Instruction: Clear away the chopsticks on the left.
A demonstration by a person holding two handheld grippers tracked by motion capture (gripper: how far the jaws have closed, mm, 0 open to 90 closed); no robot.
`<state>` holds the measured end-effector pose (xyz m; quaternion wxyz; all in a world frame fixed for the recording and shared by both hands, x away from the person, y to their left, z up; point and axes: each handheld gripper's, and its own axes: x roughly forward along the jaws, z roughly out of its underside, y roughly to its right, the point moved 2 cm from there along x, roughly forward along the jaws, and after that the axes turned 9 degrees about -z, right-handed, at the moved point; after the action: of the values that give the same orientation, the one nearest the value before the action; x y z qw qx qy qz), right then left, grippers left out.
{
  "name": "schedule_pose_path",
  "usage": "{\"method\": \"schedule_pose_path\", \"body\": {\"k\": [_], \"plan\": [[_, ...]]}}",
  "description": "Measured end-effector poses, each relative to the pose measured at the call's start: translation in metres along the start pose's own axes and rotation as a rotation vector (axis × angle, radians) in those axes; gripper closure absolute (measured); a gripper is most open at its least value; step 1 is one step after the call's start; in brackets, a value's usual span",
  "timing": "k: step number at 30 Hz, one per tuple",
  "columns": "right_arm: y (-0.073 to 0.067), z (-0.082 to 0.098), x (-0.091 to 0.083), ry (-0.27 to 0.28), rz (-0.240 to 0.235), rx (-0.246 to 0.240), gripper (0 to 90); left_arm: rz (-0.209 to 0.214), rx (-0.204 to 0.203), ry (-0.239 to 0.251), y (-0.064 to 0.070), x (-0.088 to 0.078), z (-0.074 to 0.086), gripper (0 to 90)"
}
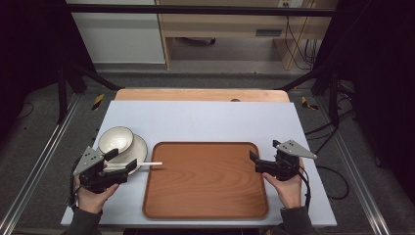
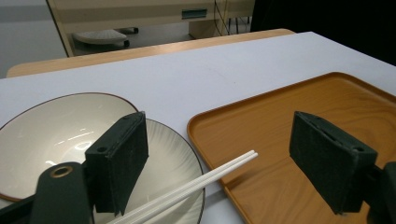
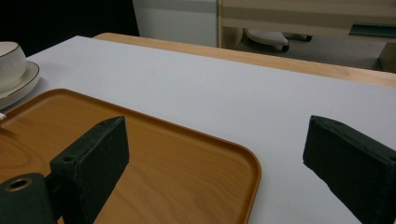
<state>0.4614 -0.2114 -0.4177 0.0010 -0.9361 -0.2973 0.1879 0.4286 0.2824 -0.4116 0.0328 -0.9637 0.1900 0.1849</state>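
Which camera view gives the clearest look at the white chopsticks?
The left gripper view: the chopsticks lie large between that gripper's open jaws, crossing from the plate over the tray's rim. The high view shows them small; the right gripper view catches a white tip at its left edge.

A bowl (image 1: 116, 138) sits on a plate (image 1: 139, 147) left of the tray (image 1: 205, 181), chopsticks (image 1: 142, 164) bridging plate and tray.

Black hand-held gripper (image 1: 120, 165) pair, grey three-cornered plates, black cables, dark sleeves
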Motion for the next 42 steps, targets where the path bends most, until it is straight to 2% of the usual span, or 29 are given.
{"method": "schedule_pose_path", "body": {"k": [9, 13, 15, 20, 23, 28, 29, 32, 37, 42], "plan": [[-0.003, 0.003, -0.001, -0.006, -0.006, 0.001, 6.5, -0.007, 0.001, 0.006, -0.011, -0.015, 0.006, 19.0], [-0.006, 0.004, -0.001, -0.012, -0.008, -0.007, 6.5, -0.01, 0.019, -0.013, -0.017, -0.019, 0.013, 19.4], [-0.009, 0.003, 0.001, -0.017, -0.015, -0.011, 6.4, -0.01, 0.015, -0.03, -0.022, -0.022, 0.019, 20.3], [-0.013, 0.003, 0.002, -0.028, -0.024, -0.017, 6.4, -0.005, 0.036, -0.051, -0.025, -0.028, 0.026, 22.2], [-0.014, 0.002, 0.002, -0.027, -0.029, -0.021, 6.4, -0.004, 0.048, -0.088, -0.028, -0.03, 0.036, 23.8], [-0.015, 0.002, 0.003, -0.033, -0.029, -0.026, 6.6, -0.009, 0.068, -0.13, -0.03, -0.026, 0.044, 27.1], [-0.015, 0.002, 0.003, -0.034, -0.031, -0.028, 6.6, -0.013, 0.086, -0.149, -0.032, -0.022, 0.046, 27.6], [-0.015, 0.003, 0.005, -0.039, -0.033, -0.027, 6.7, -0.036, 0.096, -0.173, -0.037, -0.015, 0.05, 29.2], [-0.017, 0.004, 0.007, -0.05, -0.033, -0.03, 6.9, -0.048, 0.104, -0.172, -0.044, -0.008, 0.051, 33.2], [-0.017, 0.004, 0.008, -0.056, -0.035, -0.029, 7.1, -0.051, 0.137, -0.197, -0.054, 0.003, 0.053, 35.2]]}}
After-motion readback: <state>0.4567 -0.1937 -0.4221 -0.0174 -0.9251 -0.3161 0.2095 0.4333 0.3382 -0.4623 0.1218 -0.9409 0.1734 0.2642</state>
